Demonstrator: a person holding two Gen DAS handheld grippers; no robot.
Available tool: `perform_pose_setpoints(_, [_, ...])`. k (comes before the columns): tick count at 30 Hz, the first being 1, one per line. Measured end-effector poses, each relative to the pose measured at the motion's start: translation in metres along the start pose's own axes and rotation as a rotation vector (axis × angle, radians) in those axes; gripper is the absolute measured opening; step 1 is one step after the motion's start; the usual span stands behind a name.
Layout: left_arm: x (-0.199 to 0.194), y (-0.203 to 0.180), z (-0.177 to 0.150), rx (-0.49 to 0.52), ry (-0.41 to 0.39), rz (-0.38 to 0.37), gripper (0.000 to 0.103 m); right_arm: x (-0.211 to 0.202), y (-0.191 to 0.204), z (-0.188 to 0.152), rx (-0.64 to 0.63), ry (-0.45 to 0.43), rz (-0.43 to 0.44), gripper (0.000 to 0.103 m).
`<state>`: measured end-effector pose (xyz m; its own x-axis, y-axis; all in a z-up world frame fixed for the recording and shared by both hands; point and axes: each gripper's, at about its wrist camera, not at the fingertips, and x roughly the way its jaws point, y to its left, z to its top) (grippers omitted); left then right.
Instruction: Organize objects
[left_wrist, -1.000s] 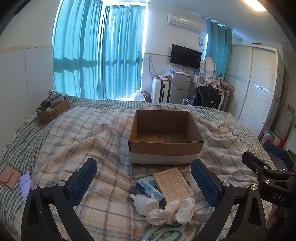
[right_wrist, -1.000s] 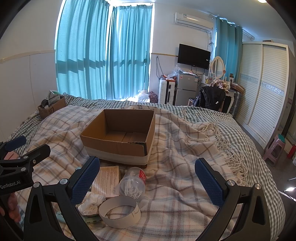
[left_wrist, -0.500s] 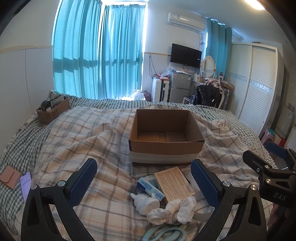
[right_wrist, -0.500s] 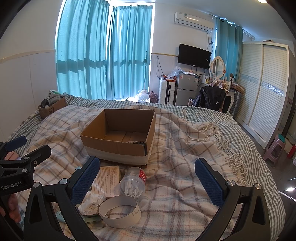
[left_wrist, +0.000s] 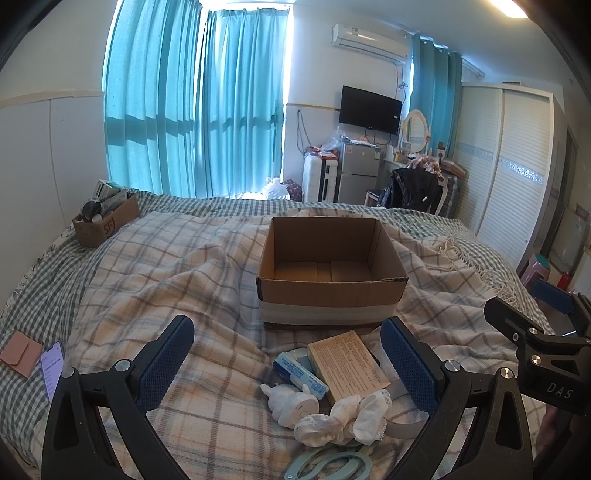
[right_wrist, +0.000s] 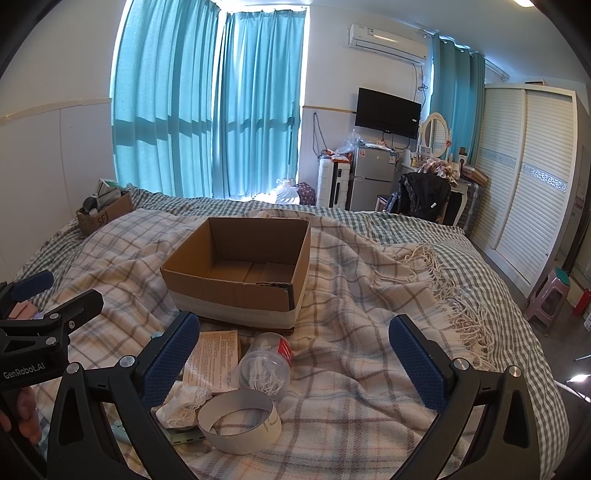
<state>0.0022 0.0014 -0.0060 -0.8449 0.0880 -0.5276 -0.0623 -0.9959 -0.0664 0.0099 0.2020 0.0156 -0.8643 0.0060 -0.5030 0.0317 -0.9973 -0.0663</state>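
An empty cardboard box (left_wrist: 330, 273) (right_wrist: 240, 273) stands on the plaid blanket in the middle of the bed. In front of it lies a pile: a tan printed box (left_wrist: 347, 365) (right_wrist: 216, 354), a blue tube (left_wrist: 301, 376), a white figurine (left_wrist: 290, 400), white lace cloth (left_wrist: 347, 415) (right_wrist: 181, 404), pale green scissors (left_wrist: 327, 465), a clear jar with a red cap (right_wrist: 266, 365) and a grey tape ring (right_wrist: 240, 419). My left gripper (left_wrist: 286, 363) is open above the pile. My right gripper (right_wrist: 295, 360) is open above the jar and ring. Both are empty.
A small cardboard box of odds and ends (left_wrist: 105, 218) sits at the bed's far left. A phone (left_wrist: 50, 363) and a pink wallet (left_wrist: 20, 352) lie at the left edge. The blanket's fringe (right_wrist: 450, 291) trails right. A wardrobe (right_wrist: 524, 177) and a stool (right_wrist: 550, 295) stand to the right.
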Motion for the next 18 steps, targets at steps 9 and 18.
perform_pose_setpoints(9, [-0.006, -0.001, 0.002, 0.011, 0.001, -0.008, 0.103, -0.011, 0.003, 0.004, -0.018, -0.010, 0.002, 0.103])
perform_pose_setpoints(18, [0.005, -0.001, -0.008, 0.024, 0.065, -0.004, 0.102, -0.007, 0.005, 0.001, -0.038, 0.041, 0.029, 0.103])
